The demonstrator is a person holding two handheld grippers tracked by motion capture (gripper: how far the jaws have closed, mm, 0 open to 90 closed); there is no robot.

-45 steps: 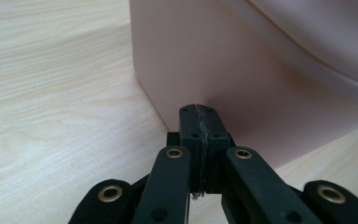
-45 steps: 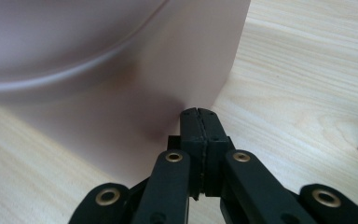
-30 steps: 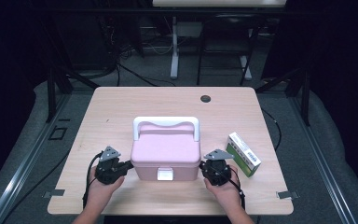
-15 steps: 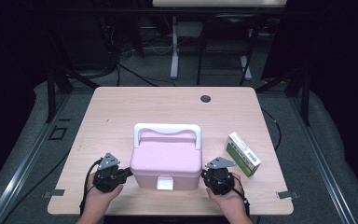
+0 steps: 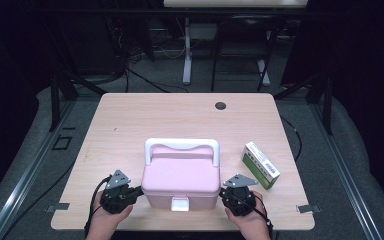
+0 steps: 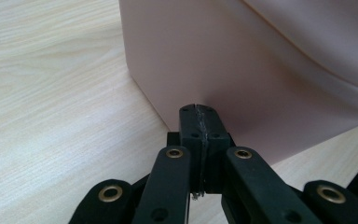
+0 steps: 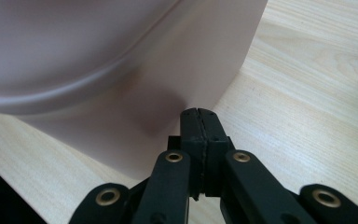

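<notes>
Pink box braced between two closed grippers, near table edge.
High view: box (image 5: 181, 180) between left gripper (image 5: 138, 190) and right gripper (image 5: 223, 192); carton (image 5: 261, 164) just right of it. Left gripper view: jaws pressed together, nothing between, tips against box (image 6: 242, 70) wall. Right gripper view: same, jaws together, tips at box (image 7: 121, 70) wall.

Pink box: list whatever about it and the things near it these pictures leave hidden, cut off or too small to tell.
- Pink box: closed lid hides the inside, high view.
- White latch: too small to tell if fastened, high view.
- Green carton: print too small, high view; cut off by the frame edge in the right gripper view.
- Left gripper and right gripper: shut fingers point at the box's sides; actual touch is unclear.
</notes>
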